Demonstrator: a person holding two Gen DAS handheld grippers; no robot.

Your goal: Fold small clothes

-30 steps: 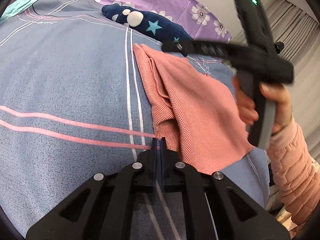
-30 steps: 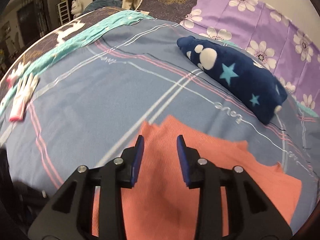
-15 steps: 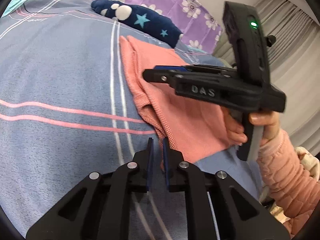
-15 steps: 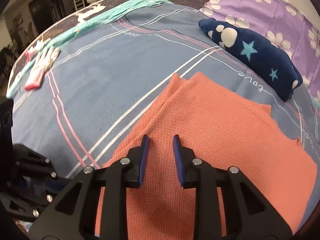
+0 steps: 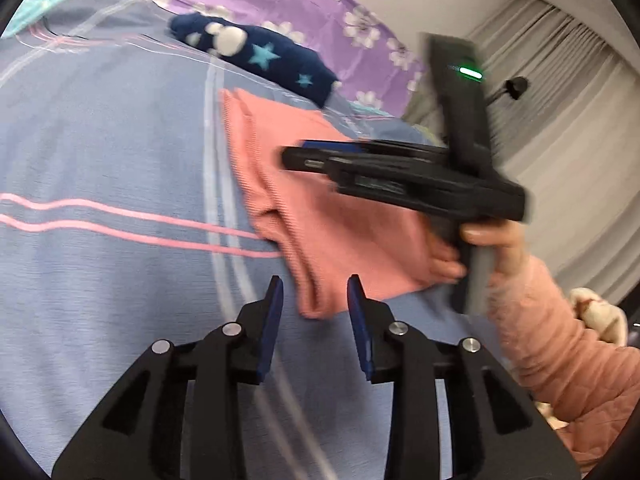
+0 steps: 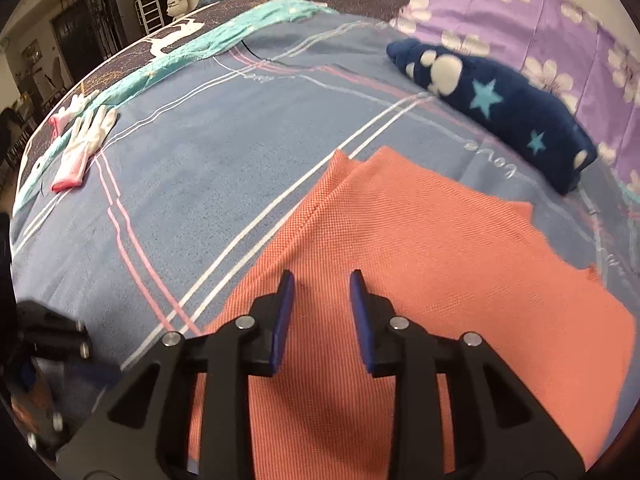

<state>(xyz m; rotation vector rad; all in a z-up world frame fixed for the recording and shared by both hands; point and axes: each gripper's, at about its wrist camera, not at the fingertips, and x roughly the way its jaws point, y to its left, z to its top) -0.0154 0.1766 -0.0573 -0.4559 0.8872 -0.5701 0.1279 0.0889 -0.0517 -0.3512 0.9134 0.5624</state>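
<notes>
A salmon-pink knit garment (image 5: 332, 232) lies folded over on the blue striped bedspread (image 5: 100, 140). Its near corner sits between the blue pads of my left gripper (image 5: 315, 294), whose jaws are opening and do not press on it. My right gripper (image 5: 290, 157), held by a hand in a pink sleeve (image 5: 560, 360), hovers sideways over the garment. In the right wrist view the garment (image 6: 440, 248) spreads beneath my right gripper (image 6: 322, 290). Its jaws are opening too, with only flat cloth below them. Part of my left gripper (image 6: 52, 340) shows at the lower left edge.
A navy fleece bundle with stars and paw prints (image 6: 500, 112) lies past the garment, against purple floral bedding (image 6: 540, 20). A pair of white and pink gloves (image 6: 84, 140) rests at the far left by a teal strip (image 6: 224, 40). Curtains (image 5: 560, 120) hang on the right.
My left gripper's jaws have parted and let go of the garment's corner, which now lies loose between them. My right gripper came down over the cloth; its jaws narrowed, then widened again.
</notes>
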